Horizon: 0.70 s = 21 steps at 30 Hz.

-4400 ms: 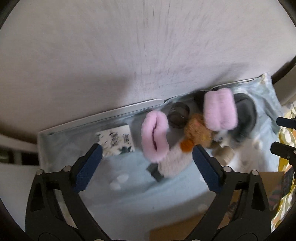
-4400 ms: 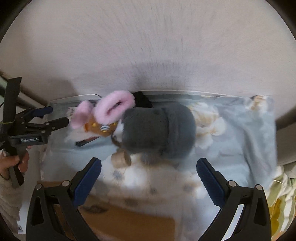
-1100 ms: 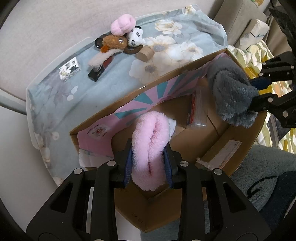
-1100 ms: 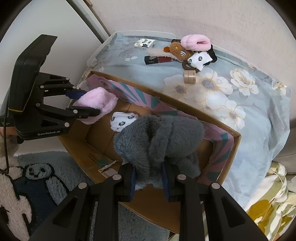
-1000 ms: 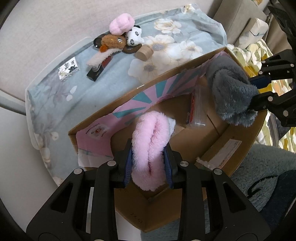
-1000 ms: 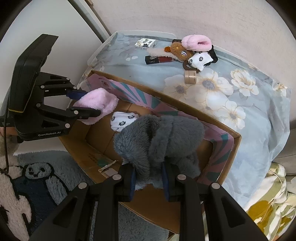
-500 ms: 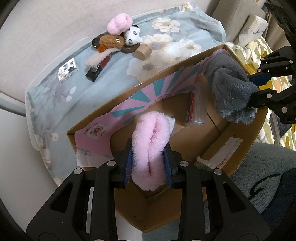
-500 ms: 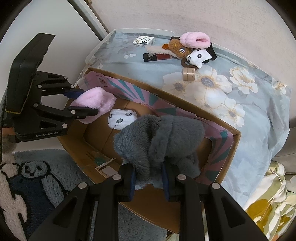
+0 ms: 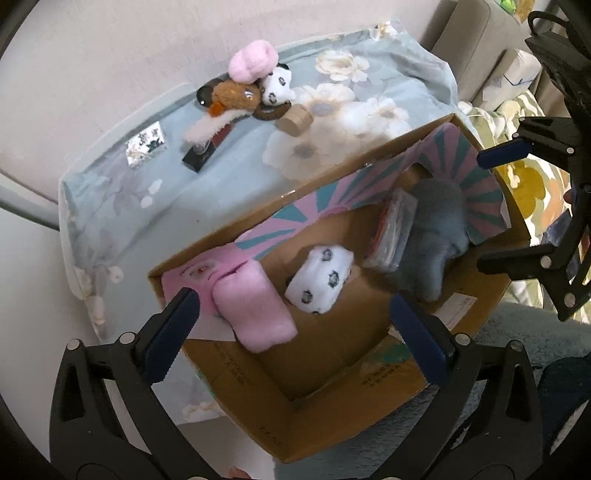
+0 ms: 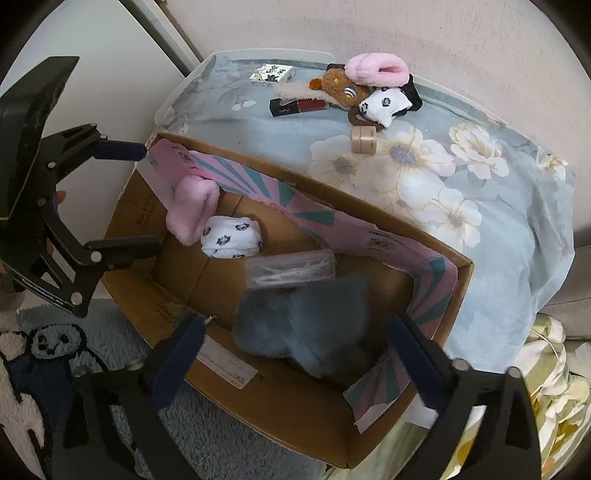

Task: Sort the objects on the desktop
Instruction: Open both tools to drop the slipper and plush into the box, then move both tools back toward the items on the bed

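Both tongs hang spread wide and empty above the cardboard box: the left tongs over its near left corner, the right tongs over its right end. Inside the box lie a pink slipper against the left wall, a white patterned sock in the middle, a clear plastic packet and a grey slipper, which looks blurred, at the right end.

What is left to sort sits in a heap on the table, past the far wall of the box and near the room wall: a second pink slipper, a brown plush toy, another white sock, a dark lipstick box, a small tan cylinder and a little printed box. From either tongs the heap lies straight ahead and away, so the next reach has to clear the box's far wall. The pink slipper's long axis runs roughly side to side in the right wrist view, which seems to suit a grip across its width. Neither arm is plainly nearer; the printed box and lipstick box lie toward the left side, the slipper, sock and cylinder toward the right.

A pale blue flowered cloth covers the table and hangs over its edges. The box stands at the table's near edge over a shaggy blue-grey rug with a panda figure, and a yellow flowered fabric lies to the right
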Motion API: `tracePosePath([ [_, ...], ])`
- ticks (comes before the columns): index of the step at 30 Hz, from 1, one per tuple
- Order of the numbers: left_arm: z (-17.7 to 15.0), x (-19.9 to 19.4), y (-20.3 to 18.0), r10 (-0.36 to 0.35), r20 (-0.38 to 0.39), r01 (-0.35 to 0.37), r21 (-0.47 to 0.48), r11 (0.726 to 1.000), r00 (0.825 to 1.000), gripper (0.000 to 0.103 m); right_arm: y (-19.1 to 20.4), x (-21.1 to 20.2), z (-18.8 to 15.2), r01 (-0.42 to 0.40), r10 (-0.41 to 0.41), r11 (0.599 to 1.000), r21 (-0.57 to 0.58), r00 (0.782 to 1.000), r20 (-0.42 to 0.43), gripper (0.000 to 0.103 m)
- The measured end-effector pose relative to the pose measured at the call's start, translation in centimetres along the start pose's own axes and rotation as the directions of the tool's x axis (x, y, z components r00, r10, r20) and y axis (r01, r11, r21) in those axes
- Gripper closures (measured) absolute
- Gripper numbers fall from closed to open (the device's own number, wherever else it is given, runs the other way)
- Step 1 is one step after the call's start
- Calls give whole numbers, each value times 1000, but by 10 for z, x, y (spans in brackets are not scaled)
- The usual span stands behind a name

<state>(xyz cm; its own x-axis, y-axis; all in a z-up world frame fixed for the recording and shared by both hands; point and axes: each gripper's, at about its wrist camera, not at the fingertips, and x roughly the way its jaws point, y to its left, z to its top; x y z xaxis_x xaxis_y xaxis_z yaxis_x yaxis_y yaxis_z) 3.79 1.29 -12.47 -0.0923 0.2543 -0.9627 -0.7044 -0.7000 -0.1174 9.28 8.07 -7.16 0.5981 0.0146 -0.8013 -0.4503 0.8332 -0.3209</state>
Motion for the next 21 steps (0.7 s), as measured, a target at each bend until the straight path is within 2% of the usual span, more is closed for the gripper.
tracePosePath([
  [6,1,-5,1,-1,8,1,7,1000,1000,0,-2,-10,4,16,-16,1000,-11,1000,8,1],
  [12,3,-11,5,15,28,-15,6,1000,999,0,1,-28,9,68,-62,995,-78,995,77,1],
  [18,9,-21,14,-32,57,33,-11,999,998,0,2,-43,16,57,-41,991,-118,990,135,1],
  [21,12,-27,18,-17,75,17,-3,1000,997,0,4,-51,22,108,-91,980,-170,991,103,1],
])
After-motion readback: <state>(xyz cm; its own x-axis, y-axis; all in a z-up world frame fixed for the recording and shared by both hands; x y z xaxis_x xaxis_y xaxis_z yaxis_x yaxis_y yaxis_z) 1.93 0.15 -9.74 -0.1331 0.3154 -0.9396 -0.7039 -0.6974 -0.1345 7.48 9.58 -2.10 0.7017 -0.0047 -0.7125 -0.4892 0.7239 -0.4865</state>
